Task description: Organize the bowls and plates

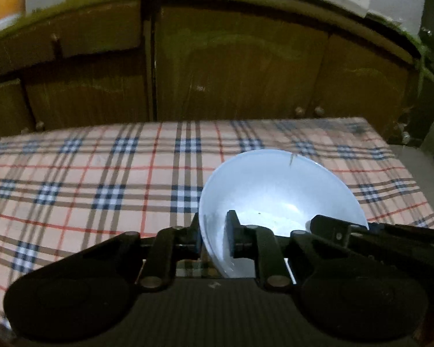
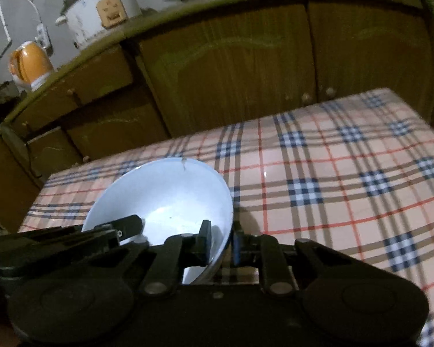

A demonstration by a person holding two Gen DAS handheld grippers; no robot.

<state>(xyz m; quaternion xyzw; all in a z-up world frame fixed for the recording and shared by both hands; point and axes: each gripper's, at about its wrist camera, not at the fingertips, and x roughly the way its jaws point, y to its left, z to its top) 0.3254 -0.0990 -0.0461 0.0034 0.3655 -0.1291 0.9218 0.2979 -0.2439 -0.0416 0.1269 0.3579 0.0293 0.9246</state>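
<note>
White bowl point(image 1: 277, 190) tilted, mouth facing cameras — both grippers' point(image 1: 214, 238) point(image 2: 221, 244) jaws pinch its rim.

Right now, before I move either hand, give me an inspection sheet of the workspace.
Surface: table with plaid cloth, flat, mostly bare.
Job's things: one white bowl, tilted, a dark mark at its far rim; no plates seen.
Clutter: nothing seen on the cloth.
Grippers: left gripper pinches the bowl's left rim, one finger inside, one outside; right gripper pinches the opposite rim the same way.
Cables: a cord on the wall.
Surroundings: wooden cabinets; rice cooker and orange kettle on the counter.
</note>
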